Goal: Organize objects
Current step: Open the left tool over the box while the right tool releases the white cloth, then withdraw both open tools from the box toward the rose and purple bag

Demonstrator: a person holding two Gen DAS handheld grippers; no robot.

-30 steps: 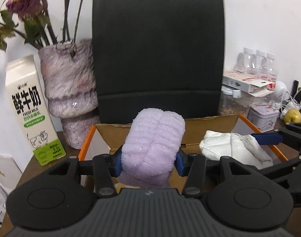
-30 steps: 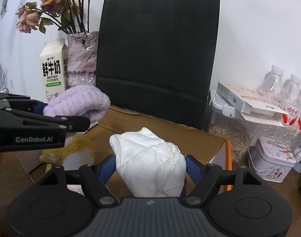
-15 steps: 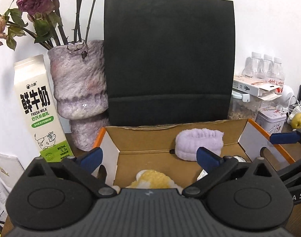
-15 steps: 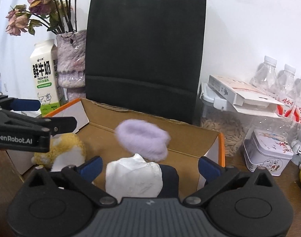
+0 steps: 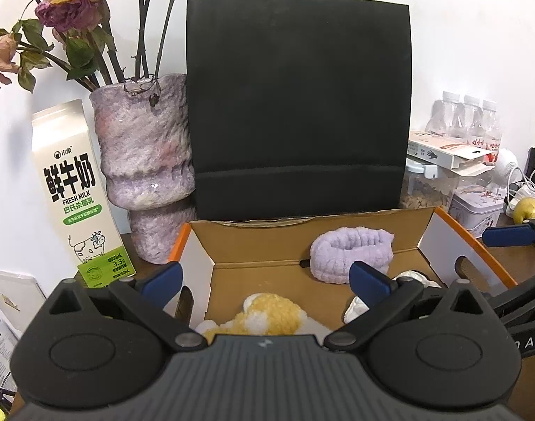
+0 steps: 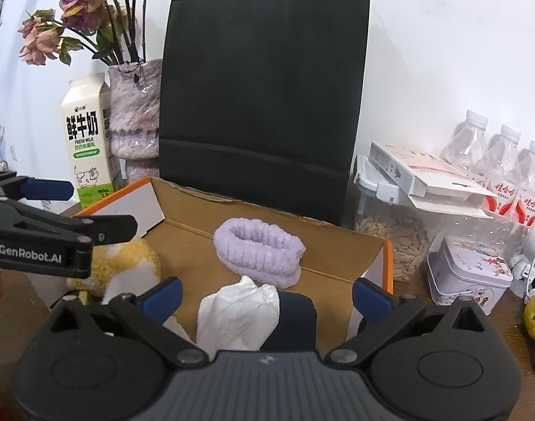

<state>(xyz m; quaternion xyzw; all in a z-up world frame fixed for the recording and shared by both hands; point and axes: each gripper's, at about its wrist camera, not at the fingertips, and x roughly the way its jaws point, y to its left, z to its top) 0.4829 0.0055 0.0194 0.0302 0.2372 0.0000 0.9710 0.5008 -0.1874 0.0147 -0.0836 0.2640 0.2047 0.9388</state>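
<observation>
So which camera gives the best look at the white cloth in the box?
The right wrist view: the white cloth sits mid-frame, mostly unobstructed, between the open right tongs. The left wrist view shows only scraps of it behind its own tong finger.

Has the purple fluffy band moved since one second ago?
Yes. The purple band left the left gripper and now lies in the cardboard box, near its back wall.

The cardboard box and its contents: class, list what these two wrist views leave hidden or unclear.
- Near part of the cardboard box, both views: covered by the tongs' bodies.
- Yellow-and-white plush: lower part behind the left tongs' body, left view.
- White bundle: base hidden by the right tongs, right view.
- Dark item beside it: mostly covered, unidentifiable.
- Black paper bag: its contents cannot be seen.
</observation>
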